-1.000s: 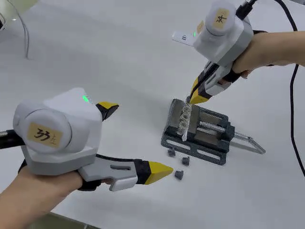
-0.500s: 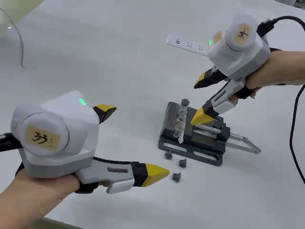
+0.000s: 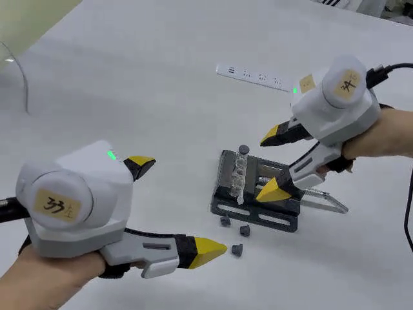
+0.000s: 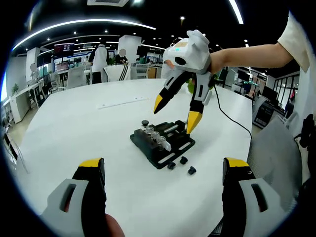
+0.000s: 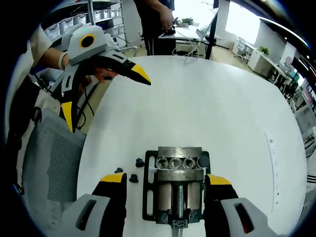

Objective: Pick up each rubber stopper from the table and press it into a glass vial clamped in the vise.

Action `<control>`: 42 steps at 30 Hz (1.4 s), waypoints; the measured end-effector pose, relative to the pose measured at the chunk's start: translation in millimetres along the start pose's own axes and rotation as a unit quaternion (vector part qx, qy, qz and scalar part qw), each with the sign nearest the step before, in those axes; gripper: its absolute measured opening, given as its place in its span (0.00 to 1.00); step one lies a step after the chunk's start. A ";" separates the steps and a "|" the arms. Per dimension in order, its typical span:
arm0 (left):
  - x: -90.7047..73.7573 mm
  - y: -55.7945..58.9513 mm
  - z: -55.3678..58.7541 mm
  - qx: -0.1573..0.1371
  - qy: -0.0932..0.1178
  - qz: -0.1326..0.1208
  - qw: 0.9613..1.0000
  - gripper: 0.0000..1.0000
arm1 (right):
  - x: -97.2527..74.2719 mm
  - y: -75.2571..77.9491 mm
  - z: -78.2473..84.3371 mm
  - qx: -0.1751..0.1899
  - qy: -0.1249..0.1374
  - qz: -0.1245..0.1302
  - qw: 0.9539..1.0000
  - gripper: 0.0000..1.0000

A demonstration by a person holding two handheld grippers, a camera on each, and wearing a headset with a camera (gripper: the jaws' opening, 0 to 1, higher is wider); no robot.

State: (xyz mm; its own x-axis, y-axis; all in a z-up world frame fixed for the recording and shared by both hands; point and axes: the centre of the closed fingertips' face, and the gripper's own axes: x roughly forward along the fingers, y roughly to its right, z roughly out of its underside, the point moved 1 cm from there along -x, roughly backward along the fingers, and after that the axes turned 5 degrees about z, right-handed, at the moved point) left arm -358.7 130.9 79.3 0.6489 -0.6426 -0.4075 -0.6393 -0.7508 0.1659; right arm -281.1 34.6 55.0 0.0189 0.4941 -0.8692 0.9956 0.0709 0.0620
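White bench (image 3: 161, 84) spreads open around the vise (image 3: 255, 218); I hold the right gripper (image 3: 266, 166) just above it, the left gripper (image 3: 181, 205) well apart, both gaping, empty; far vial (image 3: 241, 160) seems stoppered.

The light is bright and even, falling from overhead. The white table (image 3: 129, 77) throws it back softly, with mild washout toward the far side in the head view. Shadows are faint and soft-edged, the darkest lying just under the vise (image 3: 258, 216). In the left gripper view the ceiling light strips (image 4: 89, 20) glare and bow into arcs. In the right gripper view a window (image 5: 237, 19) is blown out white. Both fisheye views bend straight lines near their edges and soften there. The loose stoppers (image 3: 244, 230) look slightly blurred, perhaps only from their small size.
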 end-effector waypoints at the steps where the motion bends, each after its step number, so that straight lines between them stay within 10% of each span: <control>1: -0.1 0.9 0.3 0.001 -0.001 0.001 1.000 0.99 | -0.2 -2.4 1.3 0.003 0.002 0.000 1.000 0.60; 25: -6.0 17.9 11.3 0.028 -0.036 0.024 0.999 0.99 | 28.1 -92.1 20.1 0.081 0.096 0.008 0.992 0.33; 42: -9.4 25.2 16.5 0.024 -0.039 0.029 0.999 0.99 | 55.4 -96.1 32.7 0.107 0.094 0.029 0.989 0.17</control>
State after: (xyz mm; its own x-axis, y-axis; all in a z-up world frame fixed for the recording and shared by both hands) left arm -387.7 120.6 72.5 0.5774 -0.6692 -0.4677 -0.6950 -0.7035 0.1485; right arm -372.7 26.8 -15.1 0.0791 0.6454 -0.7598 0.9905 -0.1368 -0.0131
